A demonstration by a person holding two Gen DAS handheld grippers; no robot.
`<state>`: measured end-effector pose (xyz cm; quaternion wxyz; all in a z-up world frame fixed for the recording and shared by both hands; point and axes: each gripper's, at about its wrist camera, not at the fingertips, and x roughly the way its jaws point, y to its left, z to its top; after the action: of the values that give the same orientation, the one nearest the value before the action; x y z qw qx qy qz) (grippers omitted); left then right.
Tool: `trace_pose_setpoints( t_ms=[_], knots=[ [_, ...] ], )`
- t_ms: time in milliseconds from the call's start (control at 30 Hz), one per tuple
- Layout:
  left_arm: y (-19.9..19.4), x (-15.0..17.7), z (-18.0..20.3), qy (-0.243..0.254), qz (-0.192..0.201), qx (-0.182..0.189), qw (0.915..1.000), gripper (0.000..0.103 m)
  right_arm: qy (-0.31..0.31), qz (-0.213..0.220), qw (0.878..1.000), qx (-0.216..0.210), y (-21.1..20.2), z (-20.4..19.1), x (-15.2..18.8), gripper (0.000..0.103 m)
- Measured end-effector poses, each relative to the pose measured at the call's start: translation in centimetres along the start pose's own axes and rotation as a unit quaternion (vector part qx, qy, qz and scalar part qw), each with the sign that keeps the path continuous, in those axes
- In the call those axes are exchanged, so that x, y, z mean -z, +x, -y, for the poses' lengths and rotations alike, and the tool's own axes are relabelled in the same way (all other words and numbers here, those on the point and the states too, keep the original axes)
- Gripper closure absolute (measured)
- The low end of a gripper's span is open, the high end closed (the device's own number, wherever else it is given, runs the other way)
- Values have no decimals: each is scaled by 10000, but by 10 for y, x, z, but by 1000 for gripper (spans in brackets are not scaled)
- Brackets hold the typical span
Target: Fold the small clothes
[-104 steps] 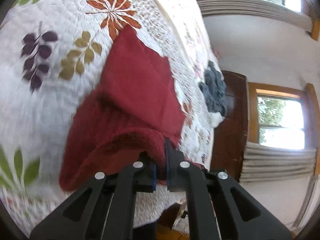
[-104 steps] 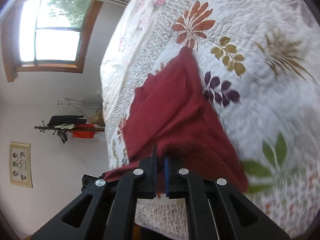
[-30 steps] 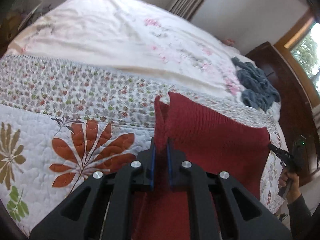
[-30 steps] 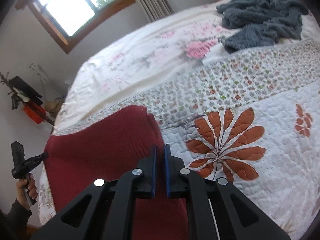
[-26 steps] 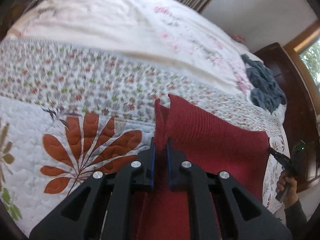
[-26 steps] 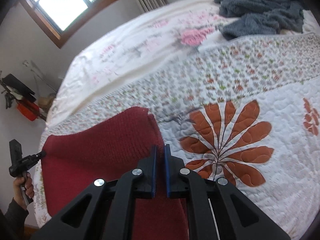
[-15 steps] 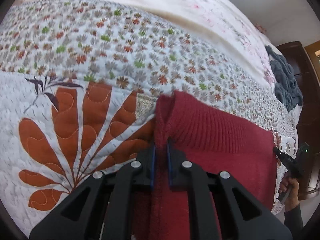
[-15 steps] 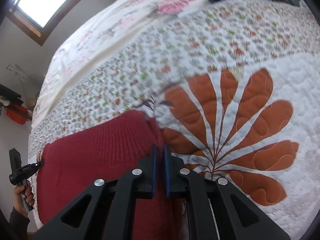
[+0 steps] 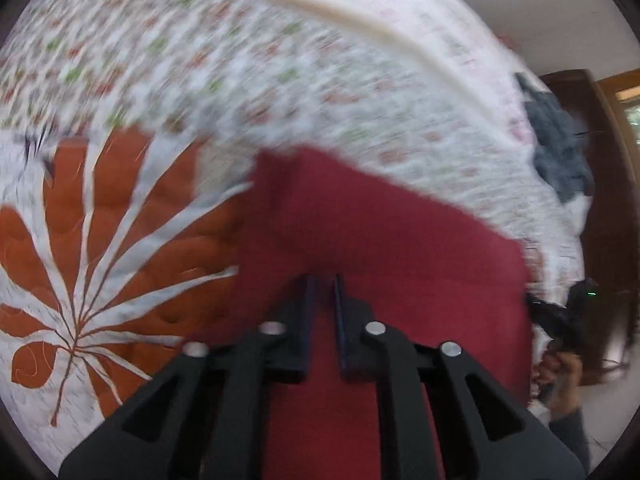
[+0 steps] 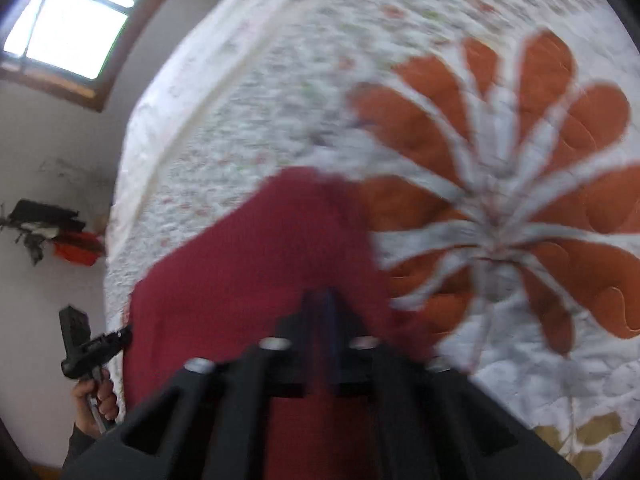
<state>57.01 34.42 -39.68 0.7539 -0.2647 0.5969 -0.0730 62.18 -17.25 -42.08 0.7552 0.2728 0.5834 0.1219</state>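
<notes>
Left gripper (image 9: 322, 280): jaws standing nearly together, only a narrow slit between the pads. Red knit is filling that slit, so I am reading it as pinched. Right gripper (image 10: 323, 294): jaws even closer, the slit barely showing, red fabric in it too.

Hard to read: both views are smearing with motion. The fingertip edges are soft, and I cannot make out exactly where the cloth enters either pair of jaws. The garment's near part is running under my fingers and off the bottom of both views.

Pose: both grippers are pointing low across the bed, tips down at the quilt (image 9: 120, 240). My right hand (image 9: 560, 368) is showing at the far edge of the left view, wrapped round its handle. My left hand (image 10: 96, 396) is showing likewise in the right view.

The red knit garment (image 9: 400, 248) (image 10: 248, 264) is lying spread on the quilt beside the big orange leaf print, between my two grippers. A grey-blue garment (image 9: 560, 148) is lying well apart, near the bed's far end.
</notes>
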Motion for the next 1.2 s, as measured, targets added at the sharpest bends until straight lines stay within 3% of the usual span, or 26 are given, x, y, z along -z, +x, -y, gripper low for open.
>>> trace_pose_setpoints(
  t_ms=[100,200,267,367,500,533,600,700,767,867,933,1000,1067,1167,1200],
  knots=[
    [-21,8,-7,-205,215,367,9989,103,123,23,9999,-47,-9,1,1,101],
    [-57,30,3,141,497,1001,9936,101,-197,22,9983,-546,-34,-23,17,98],
    [-64,49,2,295,461,1205,9912,99,-361,-121,9960,-805,-37,-31,35,98],
    [-41,65,-16,217,112,666,9975,101,-470,-413,9963,-596,-16,-29,57,102],
    [-45,70,-34,-57,211,633,9978,102,-137,-356,9974,-609,-13,-13,61,103],
    [-54,73,-30,-37,309,681,9972,103,-202,-291,9974,-621,-22,-23,66,100],
    [-84,92,-14,224,529,1136,9919,103,-392,-280,9947,-913,-36,-38,77,99],
    [-99,133,-5,533,380,1646,9842,103,-720,-572,9873,-1291,-41,-58,120,99],
    [-81,164,-3,693,35,1573,9851,103,-808,-907,9833,-1358,-27,-60,150,99],
    [-49,182,-22,482,-212,1122,9923,102,-887,-1153,9846,-968,1,-50,178,103],
    [-51,183,-29,227,-167,1192,9925,102,-732,-1114,9866,-941,0,-44,180,103],
    [-70,187,-13,429,-41,1373,9896,103,-744,-985,9862,-1102,-15,-53,181,99],
    [-83,195,6,762,23,1516,9855,97,-936,-914,9838,-1225,-31,-59,189,99],
    [-73,198,-4,644,-53,1156,9912,98,-702,-796,9898,-953,-40,-30,183,98],
    [-66,197,-13,526,-129,936,9941,99,-504,-729,9926,-834,-44,-9,181,103]
  ],
)
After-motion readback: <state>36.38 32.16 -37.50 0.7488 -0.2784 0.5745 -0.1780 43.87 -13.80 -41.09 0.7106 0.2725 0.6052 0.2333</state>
